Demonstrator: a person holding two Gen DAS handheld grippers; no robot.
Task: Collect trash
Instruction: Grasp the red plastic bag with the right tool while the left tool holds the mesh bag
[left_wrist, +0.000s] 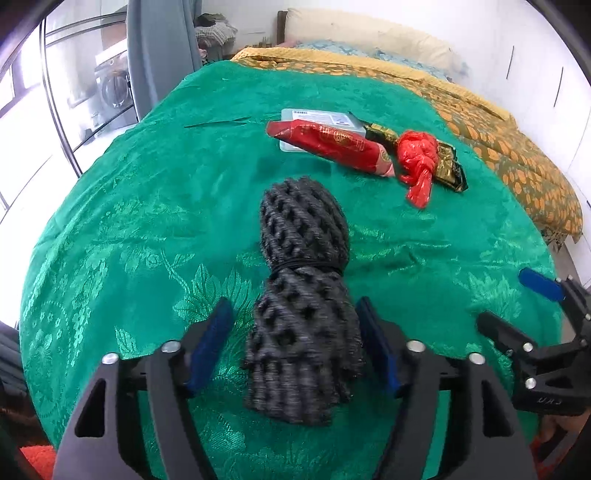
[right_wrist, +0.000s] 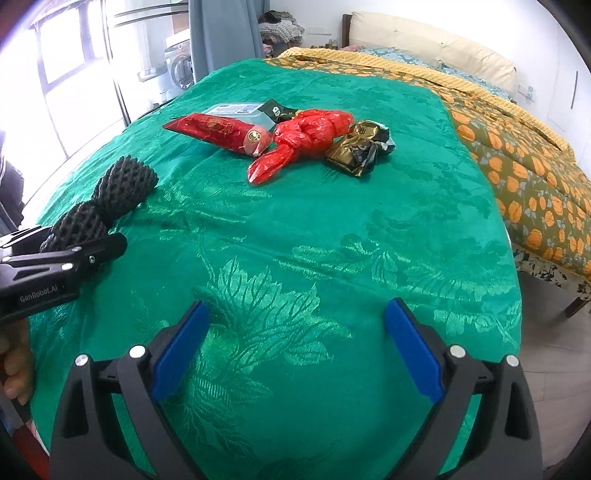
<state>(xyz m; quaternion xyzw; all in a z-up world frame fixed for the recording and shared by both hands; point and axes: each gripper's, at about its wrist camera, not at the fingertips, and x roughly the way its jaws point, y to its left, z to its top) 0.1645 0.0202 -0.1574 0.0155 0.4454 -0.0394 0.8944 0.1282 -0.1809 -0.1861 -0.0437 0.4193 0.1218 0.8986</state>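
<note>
1. Straddling the black foam netting (left_wrist: 303, 295), our left tool (left_wrist: 293, 343) stands apart, its blue pads clear of the bundle on the green cloth (left_wrist: 129, 229).
2. We keep our right tool (right_wrist: 295, 347) wide and empty over the cloth.
3. Farther off lie a red wrapper (right_wrist: 218, 131), knotted red bag (right_wrist: 306, 136) and gold packet (right_wrist: 354, 149).

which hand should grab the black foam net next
Left. The left gripper already straddles the black foam net, jaws open either side of it and not yet pressing. The right gripper is open over bare green cloth, well away from the net.
</note>
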